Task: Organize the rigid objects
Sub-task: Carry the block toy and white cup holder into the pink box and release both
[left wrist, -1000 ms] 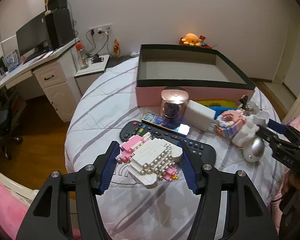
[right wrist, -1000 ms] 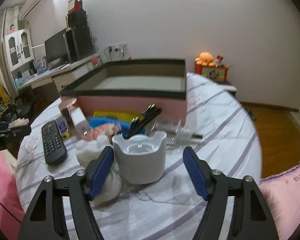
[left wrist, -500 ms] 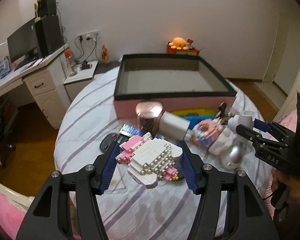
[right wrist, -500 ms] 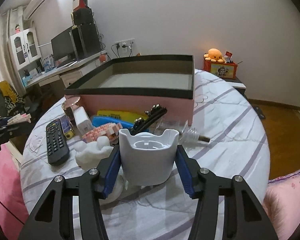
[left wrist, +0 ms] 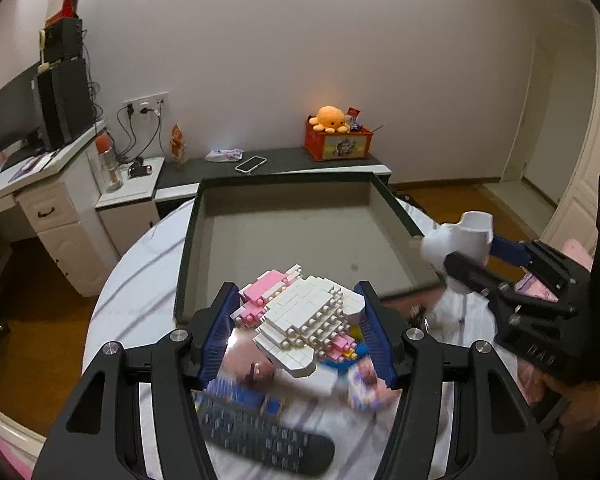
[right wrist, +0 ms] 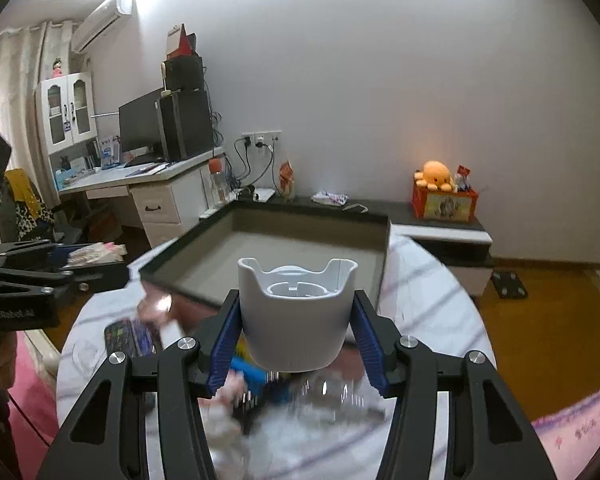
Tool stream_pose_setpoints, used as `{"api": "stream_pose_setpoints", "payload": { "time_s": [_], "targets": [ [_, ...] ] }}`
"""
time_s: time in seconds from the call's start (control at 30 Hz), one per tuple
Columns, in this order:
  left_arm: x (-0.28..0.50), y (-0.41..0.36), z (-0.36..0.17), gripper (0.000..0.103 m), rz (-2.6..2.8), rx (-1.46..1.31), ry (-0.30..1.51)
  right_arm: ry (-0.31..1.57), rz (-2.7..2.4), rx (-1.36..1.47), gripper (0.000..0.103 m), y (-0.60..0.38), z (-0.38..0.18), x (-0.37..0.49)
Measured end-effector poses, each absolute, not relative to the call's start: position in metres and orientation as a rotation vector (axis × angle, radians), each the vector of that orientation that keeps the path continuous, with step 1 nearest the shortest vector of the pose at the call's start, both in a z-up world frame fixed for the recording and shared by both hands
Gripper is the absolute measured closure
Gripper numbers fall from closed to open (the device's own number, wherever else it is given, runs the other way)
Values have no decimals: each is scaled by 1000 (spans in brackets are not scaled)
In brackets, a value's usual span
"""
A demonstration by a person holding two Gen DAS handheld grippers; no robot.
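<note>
My left gripper (left wrist: 300, 332) is shut on a white and pink brick model (left wrist: 304, 320) and holds it in the air above the table, just short of the near wall of the big pink box (left wrist: 300, 240) with a dark rim. My right gripper (right wrist: 296, 336) is shut on a white plastic cup-shaped holder (right wrist: 296, 312), also lifted, in front of the box (right wrist: 292, 252). In the left wrist view the right gripper (left wrist: 472, 256) with the holder (left wrist: 460, 240) is at the box's right near corner. The box looks empty inside.
Below the grippers lie a black remote (left wrist: 268, 448), blue and yellow items and other small objects, all blurred, on a round table with a striped cloth (left wrist: 140, 272). A desk with a monitor (right wrist: 140, 132) stands left; a low dark shelf with an orange plush (left wrist: 330, 118) is behind.
Both grippers have risen and moved forward toward the box with their objects. The right gripper closed on the white holder and lifted it off the table.
</note>
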State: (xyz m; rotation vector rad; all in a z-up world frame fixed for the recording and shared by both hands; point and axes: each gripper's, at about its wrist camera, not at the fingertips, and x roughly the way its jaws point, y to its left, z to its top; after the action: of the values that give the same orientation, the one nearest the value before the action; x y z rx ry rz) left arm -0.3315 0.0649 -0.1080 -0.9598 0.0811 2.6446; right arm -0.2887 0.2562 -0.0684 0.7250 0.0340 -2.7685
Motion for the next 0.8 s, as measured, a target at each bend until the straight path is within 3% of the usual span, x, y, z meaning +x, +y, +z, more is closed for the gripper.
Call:
{"api": "stream_pose_setpoints", "payload": {
  "time_s": [0.63, 0.7, 0.77, 0.8],
  "targets": [
    [-429, 88, -171, 42, 2586, -1193, 115, -17, -2693, 947, 48, 254, -117, -380],
    [-427, 84, -170, 32, 2612, -1188, 111, -32, -2693, 950, 47, 254, -119, -380],
    [-420, 79, -167, 10, 2647, -1167, 104, -39, -2700, 946, 46, 254, -118, -378],
    [-415, 76, -164, 8, 2668, -1148, 108, -48, -2706, 929, 41, 255, -116, -376]
  ]
}}
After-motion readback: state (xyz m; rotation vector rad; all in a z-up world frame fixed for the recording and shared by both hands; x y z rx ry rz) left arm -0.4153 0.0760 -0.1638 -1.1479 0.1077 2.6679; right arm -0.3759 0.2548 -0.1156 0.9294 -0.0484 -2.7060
